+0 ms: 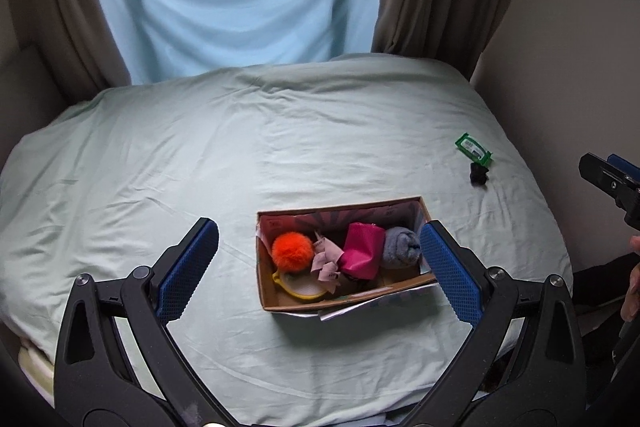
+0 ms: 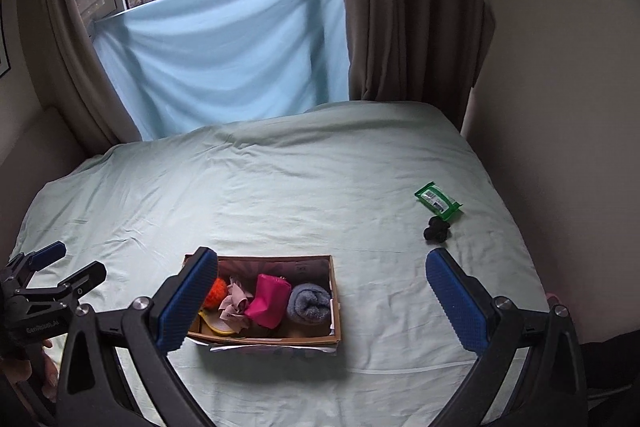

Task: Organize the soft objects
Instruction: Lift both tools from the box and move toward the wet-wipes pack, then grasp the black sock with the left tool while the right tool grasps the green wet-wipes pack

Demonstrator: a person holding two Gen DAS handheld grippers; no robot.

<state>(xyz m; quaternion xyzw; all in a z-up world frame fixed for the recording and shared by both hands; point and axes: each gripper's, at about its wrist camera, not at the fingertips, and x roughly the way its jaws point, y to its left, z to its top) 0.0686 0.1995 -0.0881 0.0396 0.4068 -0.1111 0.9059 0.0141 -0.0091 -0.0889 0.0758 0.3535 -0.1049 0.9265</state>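
On the bed (image 1: 280, 155), a cardboard box (image 1: 344, 301) sits between the spread, empty fingers of my left tool (image 1: 319, 269). It holds an orange pompom (image 1: 292, 251), pink pouch (image 1: 362, 255) and grey rolled sock (image 1: 400, 247). My right tool (image 2: 322, 301), also released, hovers nearby; a black soft item (image 2: 436, 230) and green packet (image 2: 438, 199) lie just beyond its right finger.

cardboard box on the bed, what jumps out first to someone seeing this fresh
The cardboard box sits near the front of the pale green bed, packed with an orange pom-pom, a pink pouch and a rolled grey sock. Off to the right, a green packet and a small black object lie loose on the sheet.
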